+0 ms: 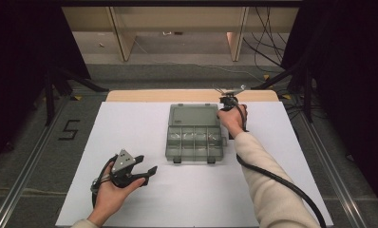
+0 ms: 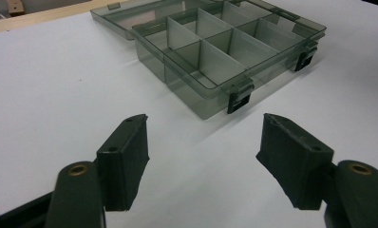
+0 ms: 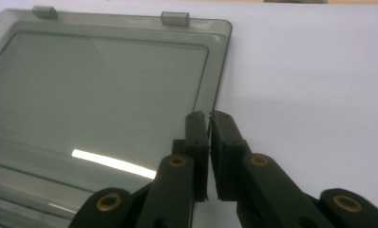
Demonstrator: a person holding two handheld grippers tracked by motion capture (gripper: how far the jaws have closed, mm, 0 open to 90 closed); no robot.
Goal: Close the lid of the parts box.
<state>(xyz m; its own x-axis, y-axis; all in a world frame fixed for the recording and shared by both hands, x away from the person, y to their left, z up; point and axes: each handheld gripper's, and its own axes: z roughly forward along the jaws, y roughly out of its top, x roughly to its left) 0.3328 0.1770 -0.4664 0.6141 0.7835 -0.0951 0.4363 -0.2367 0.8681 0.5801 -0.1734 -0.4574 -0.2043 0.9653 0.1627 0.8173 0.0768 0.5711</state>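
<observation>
Smoky plastic compartment box (image 1: 195, 142) lies open mid-surface, its lid (image 3: 101, 90) flat at twelve o'clock. Right tool (image 3: 209, 118) pinches the lid's edge, so closing has likely only begun; left tool (image 2: 203, 142) waits wide at seven o'clock.

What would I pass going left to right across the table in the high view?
Left tongs → open grey box → right tongs, beside the box's lid. All lie on the white table.
</observation>
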